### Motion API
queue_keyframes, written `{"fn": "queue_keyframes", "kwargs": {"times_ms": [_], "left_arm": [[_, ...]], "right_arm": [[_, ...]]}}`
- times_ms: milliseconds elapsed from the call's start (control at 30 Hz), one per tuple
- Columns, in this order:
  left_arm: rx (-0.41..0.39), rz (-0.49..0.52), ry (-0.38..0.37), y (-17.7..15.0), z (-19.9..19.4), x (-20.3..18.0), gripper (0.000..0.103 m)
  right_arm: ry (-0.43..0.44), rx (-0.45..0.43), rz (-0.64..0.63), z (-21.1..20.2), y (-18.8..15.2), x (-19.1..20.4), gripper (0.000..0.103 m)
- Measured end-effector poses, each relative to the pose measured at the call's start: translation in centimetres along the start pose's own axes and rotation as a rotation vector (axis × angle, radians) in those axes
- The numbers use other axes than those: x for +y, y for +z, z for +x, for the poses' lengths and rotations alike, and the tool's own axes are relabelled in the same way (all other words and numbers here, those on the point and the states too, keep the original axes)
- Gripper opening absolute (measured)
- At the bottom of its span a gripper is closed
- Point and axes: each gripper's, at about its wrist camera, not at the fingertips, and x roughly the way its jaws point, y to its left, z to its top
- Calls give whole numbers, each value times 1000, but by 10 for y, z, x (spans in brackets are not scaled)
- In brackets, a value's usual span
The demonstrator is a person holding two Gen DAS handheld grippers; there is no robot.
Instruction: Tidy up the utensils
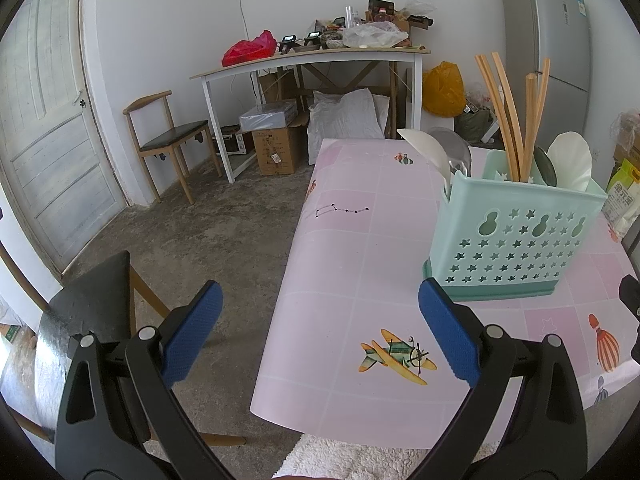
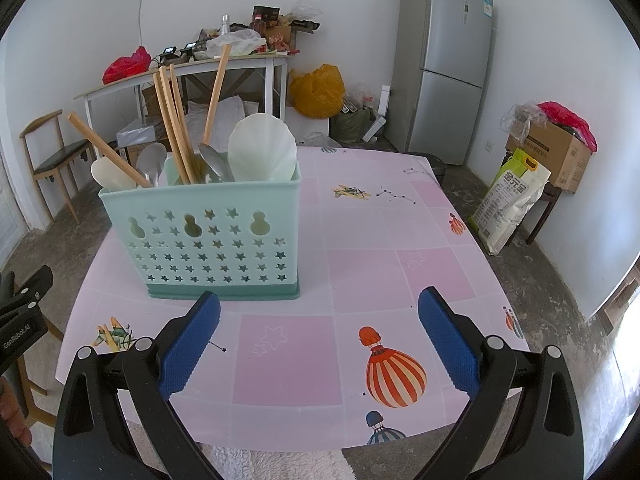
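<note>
A mint-green utensil caddy [image 1: 520, 240] [image 2: 204, 240] with star cut-outs stands upright on the pink table [image 1: 352, 264] [image 2: 360, 264]. It holds wooden chopsticks [image 1: 508, 120] [image 2: 176, 128], white spoons [image 1: 570, 160] [image 2: 262, 148] and metal spoons [image 2: 214, 164]. My left gripper [image 1: 320, 332] is open and empty over the table's left front edge, the caddy just beyond its right finger. My right gripper [image 2: 320, 336] is open and empty in front of the caddy. The left gripper's body also shows at the left edge of the right wrist view [image 2: 22, 300].
A chair [image 1: 80, 320] stands left of the table by my left gripper. Farther back are a white desk [image 1: 312, 60] piled with bags, another chair [image 1: 168, 140], boxes, a fridge [image 2: 444, 64] and a rice bag [image 2: 508, 204] on the floor.
</note>
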Motion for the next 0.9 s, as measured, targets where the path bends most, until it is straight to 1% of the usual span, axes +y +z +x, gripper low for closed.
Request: {"fn": "queue_keyframes", "kwargs": {"times_ms": [900], "left_arm": [[4, 3, 1, -2, 0, 0, 95]], "right_arm": [[11, 6, -4, -2, 2, 2, 96]]}}
